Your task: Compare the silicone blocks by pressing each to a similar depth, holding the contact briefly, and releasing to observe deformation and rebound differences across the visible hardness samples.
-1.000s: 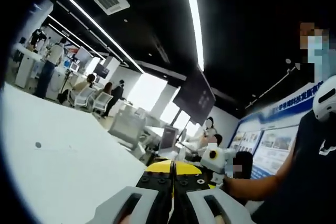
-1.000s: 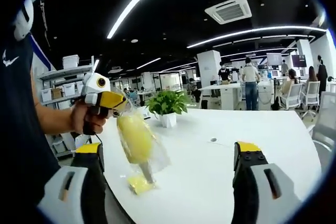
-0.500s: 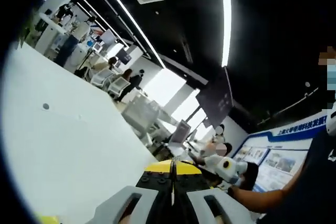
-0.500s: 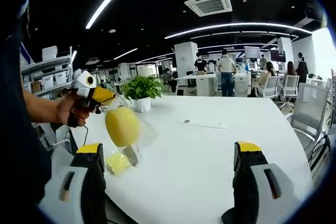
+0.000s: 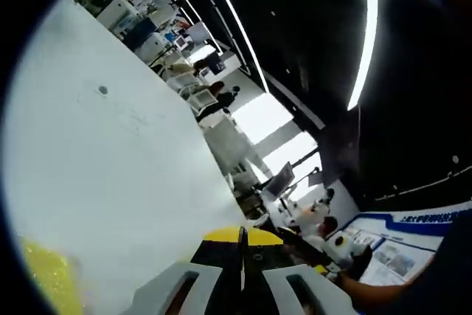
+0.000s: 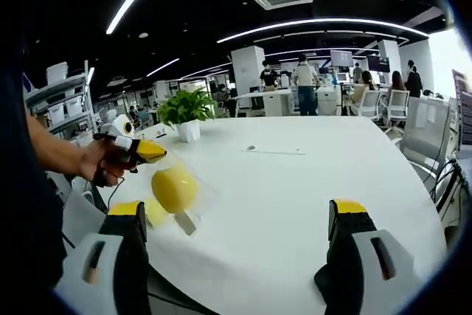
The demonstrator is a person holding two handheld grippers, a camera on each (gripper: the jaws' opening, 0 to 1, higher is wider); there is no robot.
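The left hand-held gripper (image 6: 151,152) clenches a clear bag holding a yellow block (image 6: 174,188) above the tabletop (image 6: 295,197); the bag could slip. The right hand-held gripper (image 6: 240,245) gapes released.

The left gripper view is rolled steeply and aimed across the white desk (image 5: 110,175) toward the ceiling. The right gripper view is held level, low over the same desk (image 6: 295,197), facing the office; the desk is shared.
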